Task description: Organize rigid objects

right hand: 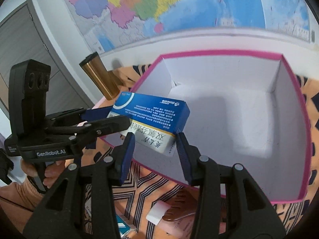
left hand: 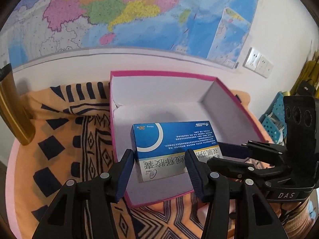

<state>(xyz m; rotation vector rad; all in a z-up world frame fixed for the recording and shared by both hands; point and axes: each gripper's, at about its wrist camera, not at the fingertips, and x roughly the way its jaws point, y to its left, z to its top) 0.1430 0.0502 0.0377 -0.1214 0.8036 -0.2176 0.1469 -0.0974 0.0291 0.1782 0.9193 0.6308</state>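
**Blue-and-white medicine carton held over the pink box**

A rectangular cardboard medicine carton [left hand: 171, 149], blue on its broad face with a white crescent ring, small white print and a white lower band carrying large dark characters, hangs above the near-left part of an open pink-edged cardboard box with a white interior [left hand: 207, 103]. The carton sits tilted, its printed text upside down to both cameras.

The left gripper [left hand: 159, 167] pinches the carton's near end, its dark blue ribbed pads pressed to the two short sides. The right gripper [right hand: 155, 145] clamps the other near corner the same way, jaws closed on the white band. In the left wrist view the right gripper reaches in from 3 o'clock; in the right wrist view the left gripper comes from 9 o'clock, a hand [right hand: 39, 171] around its handle.

The pink box rests on an orange cloth with black geometric pattern [left hand: 65, 139]. A gold metal cylinder [right hand: 99, 77] stands at 10 o'clock from the box, and a coloured wall map [left hand: 119, 10] fills 12 o'clock.
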